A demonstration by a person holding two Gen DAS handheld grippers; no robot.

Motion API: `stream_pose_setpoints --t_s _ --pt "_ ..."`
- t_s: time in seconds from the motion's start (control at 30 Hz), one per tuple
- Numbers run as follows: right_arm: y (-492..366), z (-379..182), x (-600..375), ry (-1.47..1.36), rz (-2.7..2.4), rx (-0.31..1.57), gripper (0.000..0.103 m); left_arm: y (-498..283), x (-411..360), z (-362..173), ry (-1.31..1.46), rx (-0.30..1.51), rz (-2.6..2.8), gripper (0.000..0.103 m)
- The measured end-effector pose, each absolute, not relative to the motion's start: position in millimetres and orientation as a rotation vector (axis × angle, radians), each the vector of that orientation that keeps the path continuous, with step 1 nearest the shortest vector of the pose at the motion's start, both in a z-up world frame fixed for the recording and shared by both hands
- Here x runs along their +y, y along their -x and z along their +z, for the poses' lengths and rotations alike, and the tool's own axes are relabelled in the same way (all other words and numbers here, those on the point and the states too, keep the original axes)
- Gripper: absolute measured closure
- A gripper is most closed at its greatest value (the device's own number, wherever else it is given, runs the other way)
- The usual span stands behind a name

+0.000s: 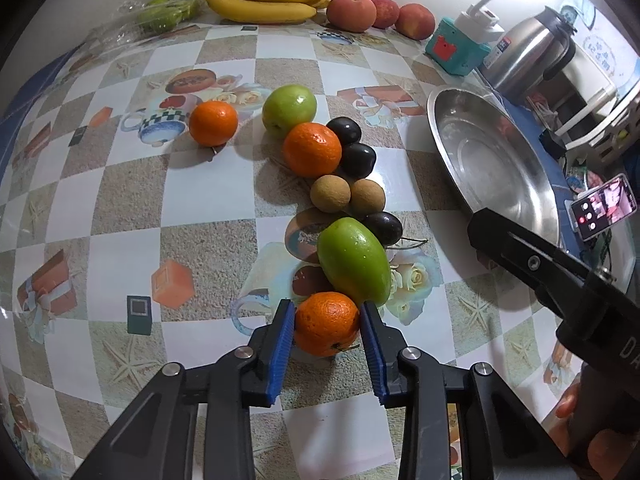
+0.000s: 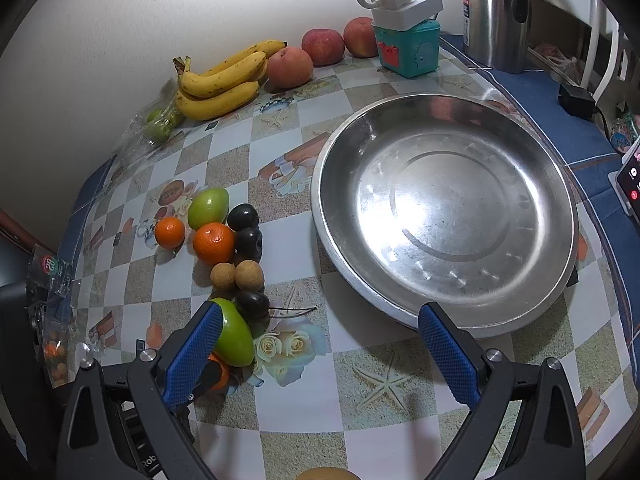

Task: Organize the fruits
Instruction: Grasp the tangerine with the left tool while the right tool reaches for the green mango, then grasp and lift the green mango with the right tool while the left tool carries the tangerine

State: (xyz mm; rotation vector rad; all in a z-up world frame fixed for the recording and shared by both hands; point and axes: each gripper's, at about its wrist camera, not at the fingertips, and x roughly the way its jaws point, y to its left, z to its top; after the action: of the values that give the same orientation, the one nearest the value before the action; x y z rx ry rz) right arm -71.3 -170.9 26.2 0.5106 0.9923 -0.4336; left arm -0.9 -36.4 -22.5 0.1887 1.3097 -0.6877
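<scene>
fruits (image 2: pixel 224 248) left of pan (image 2: pixel 532 312) | bananas (image 2: pixel 220 84) behind — by wall

Left gripper (image 1: pixel 328 330): angled steeply down, blue pads clamped on the near orange (image 1: pixel 327 323) (touching both sides).
Right gripper (image 2: pixel 320 354): jaws spread wide, nothing between them, tilted down, right of the left gripper.

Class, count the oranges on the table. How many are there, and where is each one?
3. One orange sits between the left tongs; one beside the green fruit and dark plums; one alone, further left. None seems hidden.
</scene>
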Motion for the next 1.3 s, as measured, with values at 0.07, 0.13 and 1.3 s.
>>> stream_pose_setpoints --t_s 0.07,0.13,1.3 --pt "69 26 -170 -0.512 -0.424 0.996 0.005 0 -28 -22 -0.161 1.32 -0.691 0.067" --pt "67 25 -169 -0.518 -0.408 1.001 0.005 -3 -23 -21 -0.133 1.325 -0.68 0.067" --pt "3 -23 -101 -0.43 -0.247 1.207 0.055 -65 61 5 0.194 1.266 -0.259 0.067"
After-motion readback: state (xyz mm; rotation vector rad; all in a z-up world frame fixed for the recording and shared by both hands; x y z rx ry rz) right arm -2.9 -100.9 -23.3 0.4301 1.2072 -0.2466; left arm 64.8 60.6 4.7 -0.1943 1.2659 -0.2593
